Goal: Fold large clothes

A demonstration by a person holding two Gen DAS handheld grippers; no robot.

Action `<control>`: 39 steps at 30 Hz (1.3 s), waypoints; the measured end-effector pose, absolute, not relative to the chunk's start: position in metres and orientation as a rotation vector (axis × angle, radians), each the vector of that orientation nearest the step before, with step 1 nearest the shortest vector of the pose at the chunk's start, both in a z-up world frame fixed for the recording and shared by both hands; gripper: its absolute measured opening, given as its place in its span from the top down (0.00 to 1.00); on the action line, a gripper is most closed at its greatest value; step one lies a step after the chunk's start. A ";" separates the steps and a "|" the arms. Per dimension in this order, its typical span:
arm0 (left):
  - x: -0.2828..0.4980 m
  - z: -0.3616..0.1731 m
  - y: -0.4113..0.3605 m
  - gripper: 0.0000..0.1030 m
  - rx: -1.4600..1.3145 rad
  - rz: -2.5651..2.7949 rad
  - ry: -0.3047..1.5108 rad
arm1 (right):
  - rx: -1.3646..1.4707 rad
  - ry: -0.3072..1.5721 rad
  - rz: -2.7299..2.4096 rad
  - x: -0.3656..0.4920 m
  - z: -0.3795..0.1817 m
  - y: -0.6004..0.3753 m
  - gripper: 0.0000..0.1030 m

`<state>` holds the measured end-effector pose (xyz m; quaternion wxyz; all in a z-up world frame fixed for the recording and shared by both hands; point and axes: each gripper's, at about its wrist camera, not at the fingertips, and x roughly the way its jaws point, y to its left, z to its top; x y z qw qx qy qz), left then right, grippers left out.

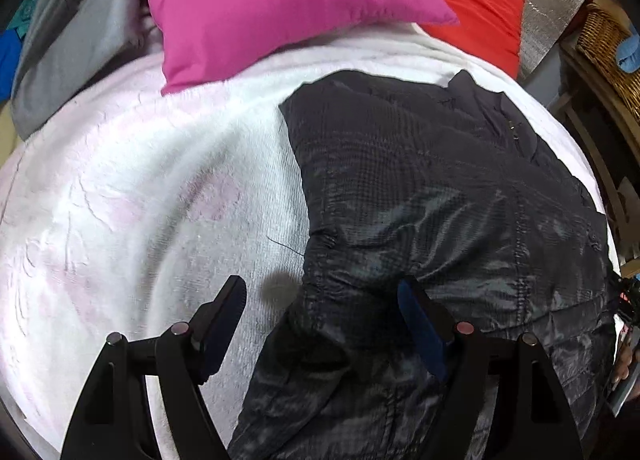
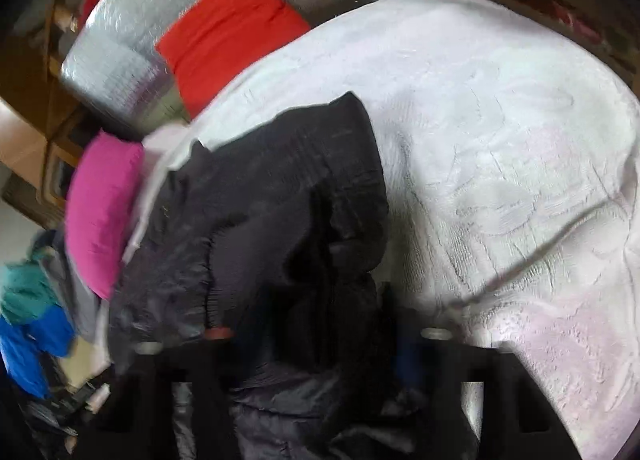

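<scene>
**Jacket mid-fold on the white blanket**

Jacket [image 1: 440, 188], black and quilted, lay on the white blanket [image 1: 140, 180], its straight left edge running up toward the pink pillow [image 1: 272, 8]. My left gripper [image 1: 322, 300] hung over that edge with jaws spread, one finger above blanket, the other above fabric, I judged ready to take the hem. My right gripper [image 2: 304, 324] sat buried in bunched jacket cloth; blur hid the jaws, so I could not tell their state. Open blanket stretched left for a fold; the red cushion [image 1: 476, 8] and wicker basket [image 1: 608, 44] crowded the far side.
</scene>
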<state>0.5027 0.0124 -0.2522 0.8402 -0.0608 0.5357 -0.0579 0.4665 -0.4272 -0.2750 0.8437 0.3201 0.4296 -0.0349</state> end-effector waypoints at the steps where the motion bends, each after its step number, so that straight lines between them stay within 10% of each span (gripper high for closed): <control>1: 0.503 -0.254 0.012 0.24 -0.134 -0.122 1.132 | 0.642 0.879 -0.082 0.463 -0.268 -0.424 0.64; 14: 0.459 -0.225 0.011 0.22 -0.007 -0.128 1.067 | 0.682 0.855 -0.059 0.416 -0.252 -0.430 0.42; 39: 0.246 -0.217 0.058 0.22 0.011 -0.177 1.054 | 0.791 0.879 -0.014 0.180 -0.275 -0.444 0.39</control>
